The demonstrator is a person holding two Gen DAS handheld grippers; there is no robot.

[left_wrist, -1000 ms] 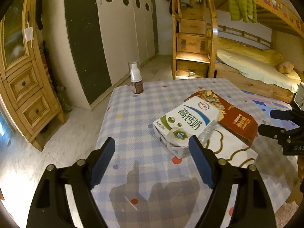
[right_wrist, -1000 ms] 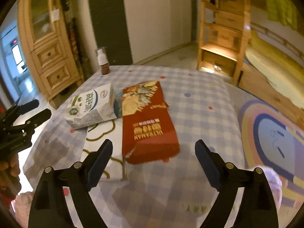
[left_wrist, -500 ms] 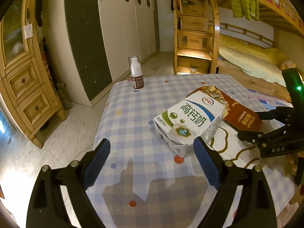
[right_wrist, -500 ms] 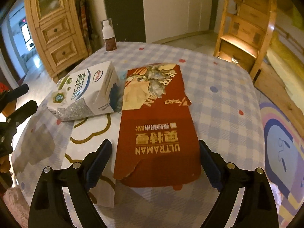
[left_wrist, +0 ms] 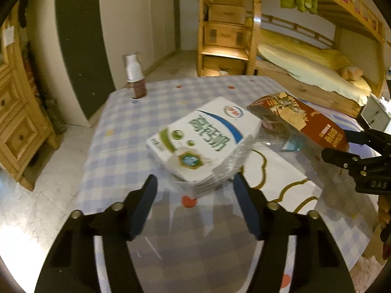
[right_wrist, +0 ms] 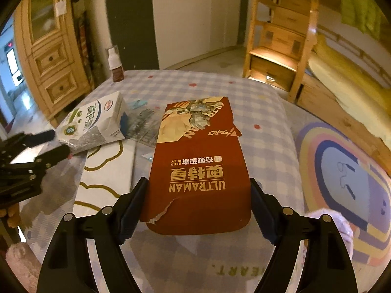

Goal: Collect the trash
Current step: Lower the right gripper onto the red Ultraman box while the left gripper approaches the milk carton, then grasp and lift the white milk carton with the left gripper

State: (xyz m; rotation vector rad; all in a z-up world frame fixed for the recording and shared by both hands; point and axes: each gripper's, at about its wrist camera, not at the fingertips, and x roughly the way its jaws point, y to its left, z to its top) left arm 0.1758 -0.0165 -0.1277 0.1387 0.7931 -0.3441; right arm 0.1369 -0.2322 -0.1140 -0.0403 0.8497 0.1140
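Note:
A white milk carton pack [left_wrist: 202, 144] with green and blue print lies on the checked tablecloth [left_wrist: 122, 146]. Its near corner sits between the fingers of my left gripper [left_wrist: 194, 178]. Those jaws are closing, and a gap still shows at the left pad. A red Ultraman box [right_wrist: 200, 166] lies lengthwise to the right of the carton [right_wrist: 95, 122]. My right gripper [right_wrist: 198, 180] is shut on its torn near end, one pad on each long side. The left wrist view shows the same box [left_wrist: 305, 122] and right gripper [left_wrist: 336, 142].
A small brown bottle [left_wrist: 134, 78] with a white cap stands at the table's far left corner. A white paper with gold cloud lines [left_wrist: 281, 178] and a clear plastic wrapper [left_wrist: 273, 136] lie between carton and box. A wooden cabinet [left_wrist: 14, 122], bunk-bed stairs [left_wrist: 224, 36] and a rug [right_wrist: 342, 175] surround the table.
My left gripper has moved in on the carton and its jaws have narrowed. The right gripper has closed in around the red box's near end, and box and carton now lie further apart.

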